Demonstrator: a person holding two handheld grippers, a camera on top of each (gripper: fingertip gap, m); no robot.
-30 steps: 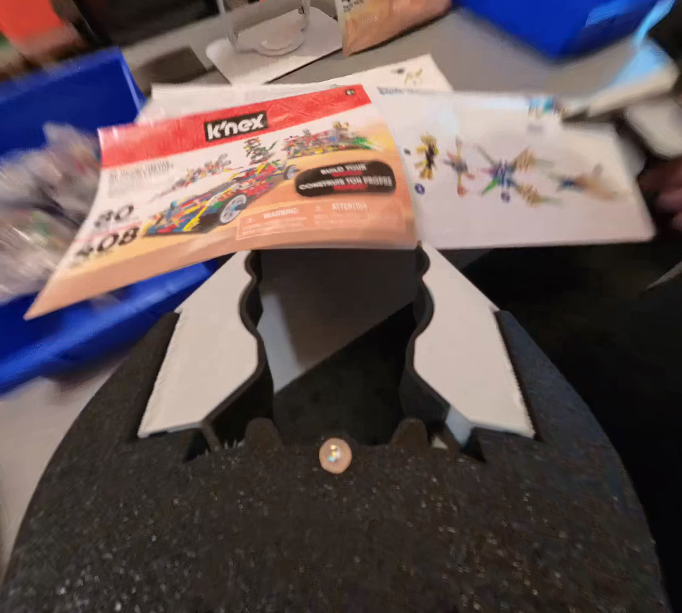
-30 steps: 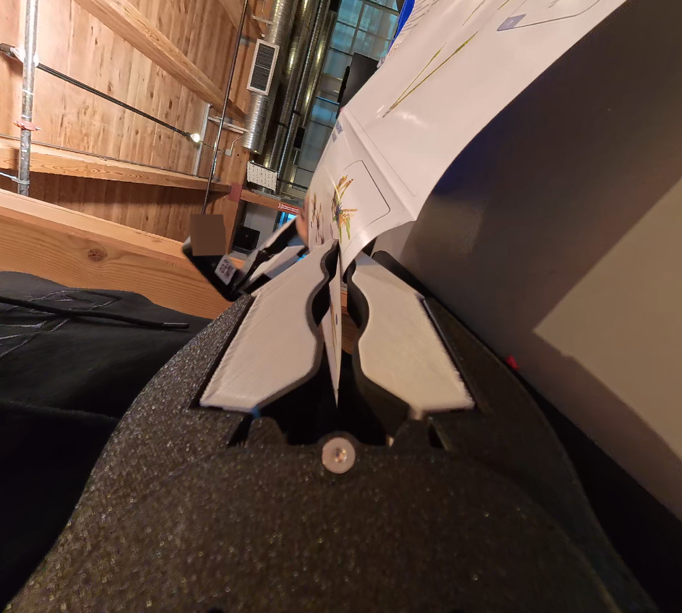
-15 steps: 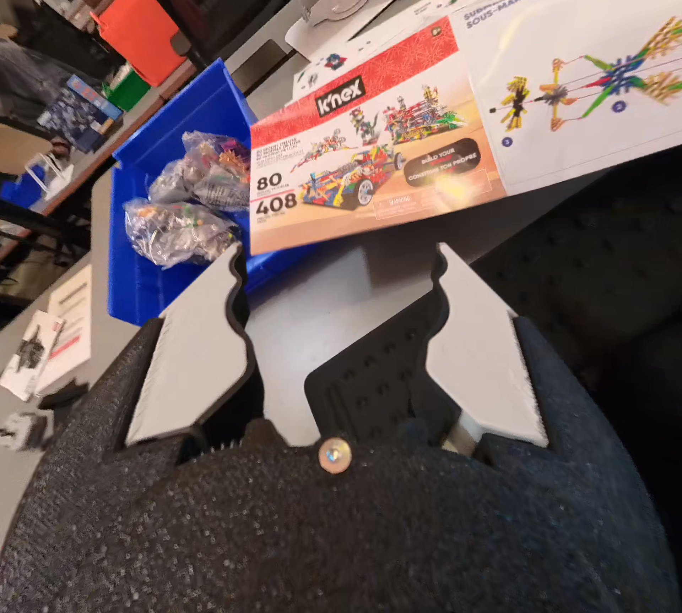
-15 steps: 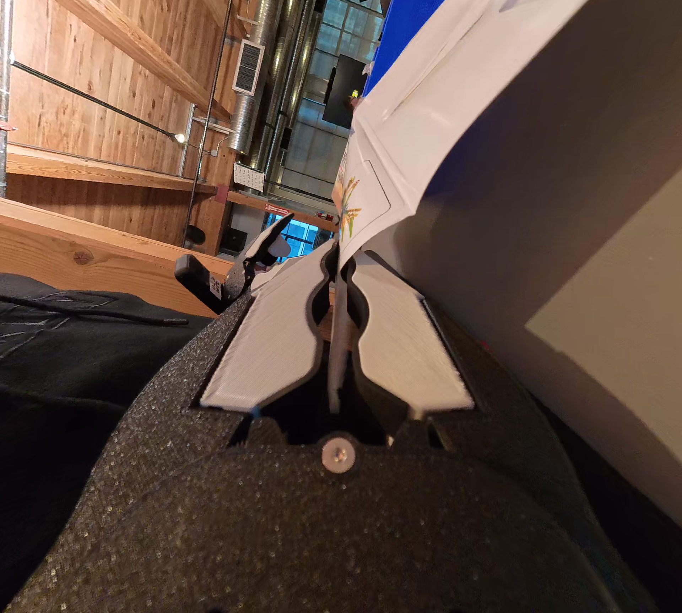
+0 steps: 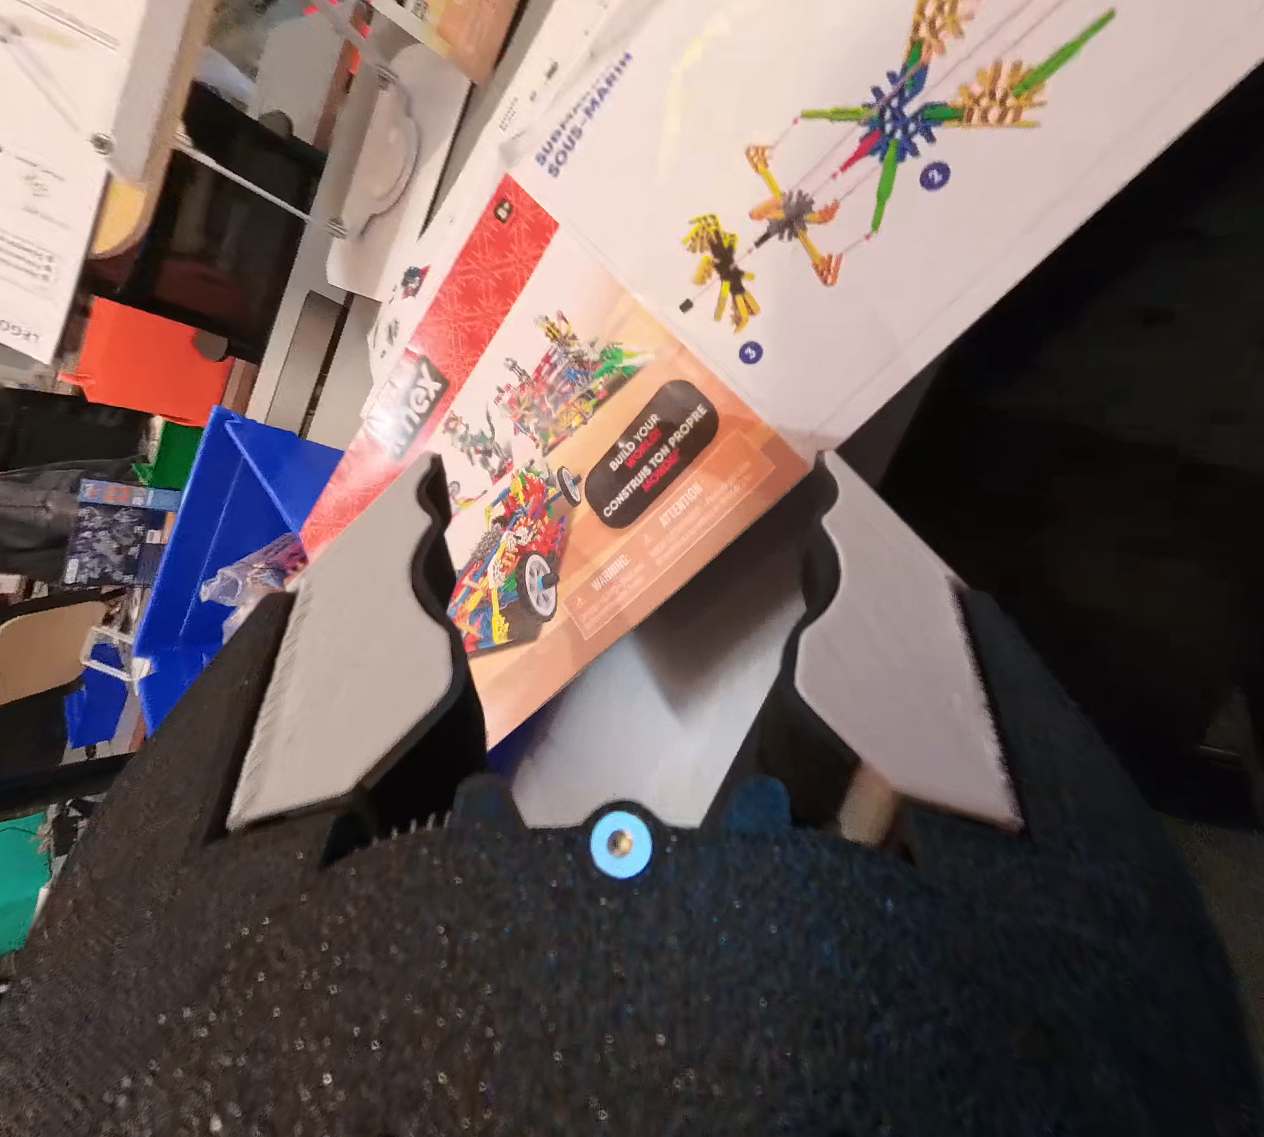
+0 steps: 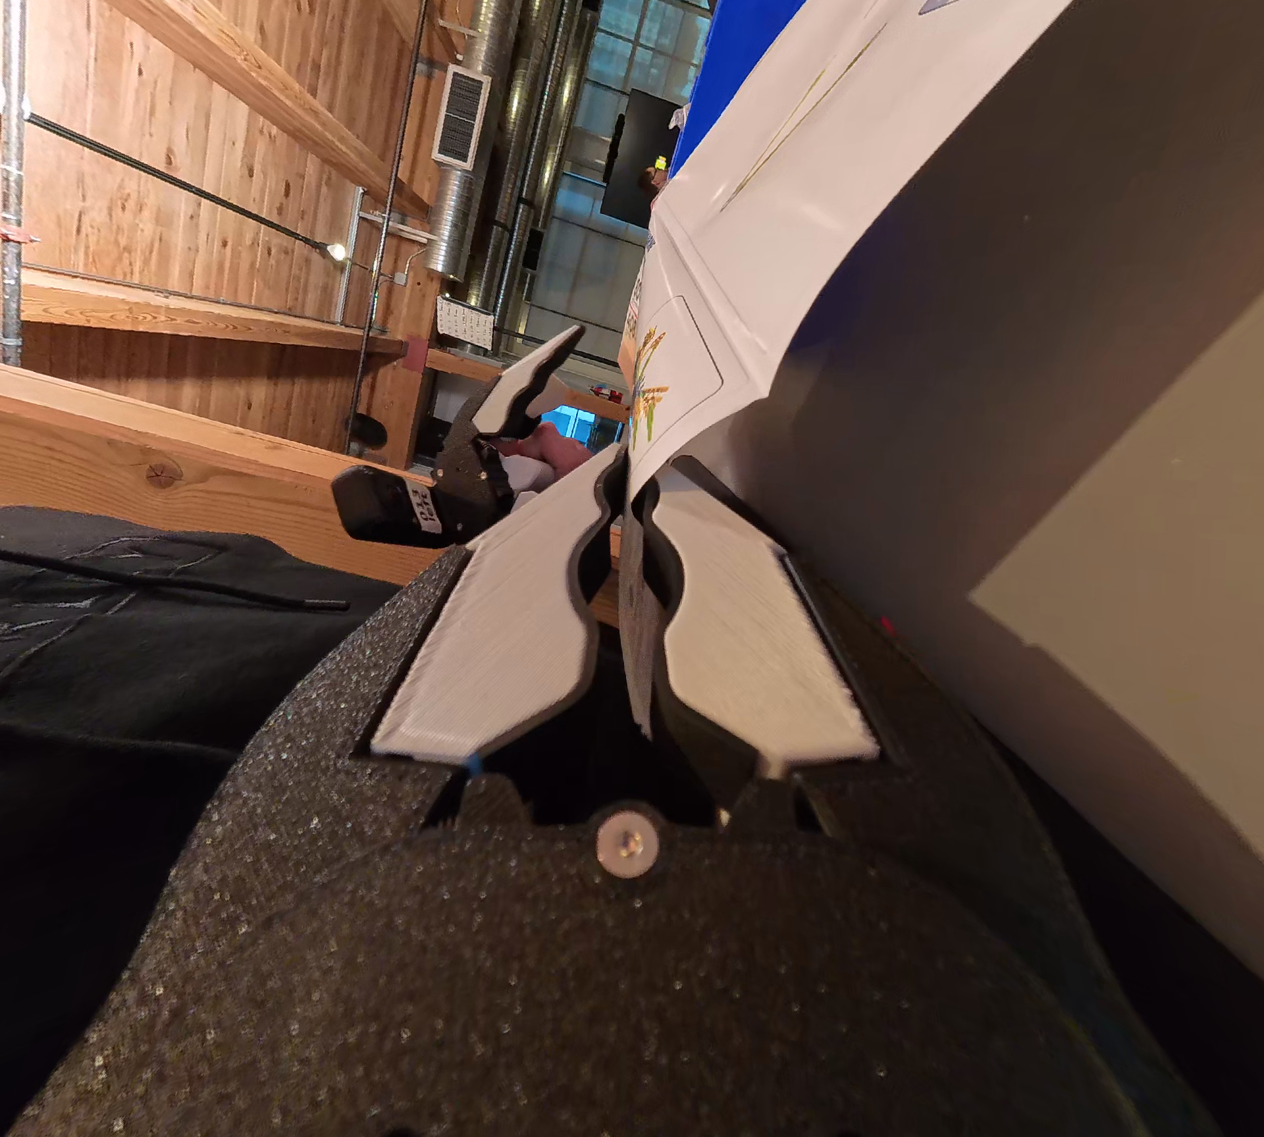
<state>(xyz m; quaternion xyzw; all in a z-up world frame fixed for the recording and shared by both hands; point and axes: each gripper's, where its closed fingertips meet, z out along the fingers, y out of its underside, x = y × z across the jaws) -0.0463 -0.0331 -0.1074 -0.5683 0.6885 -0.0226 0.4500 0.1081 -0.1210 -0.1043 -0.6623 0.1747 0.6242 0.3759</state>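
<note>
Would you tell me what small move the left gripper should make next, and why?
Probably ease the open left gripper forward and close on the booklet. Its cover edge sits between the spread fingers, ungripped, while the right gripper pinches the far corner.

Both the left gripper (image 5: 626,478) and the right gripper (image 6: 633,475) are showing speckled black bodies, pale grey wavy-edged fingers (image 5: 356,659) and one central silver screw (image 6: 627,845).
</note>
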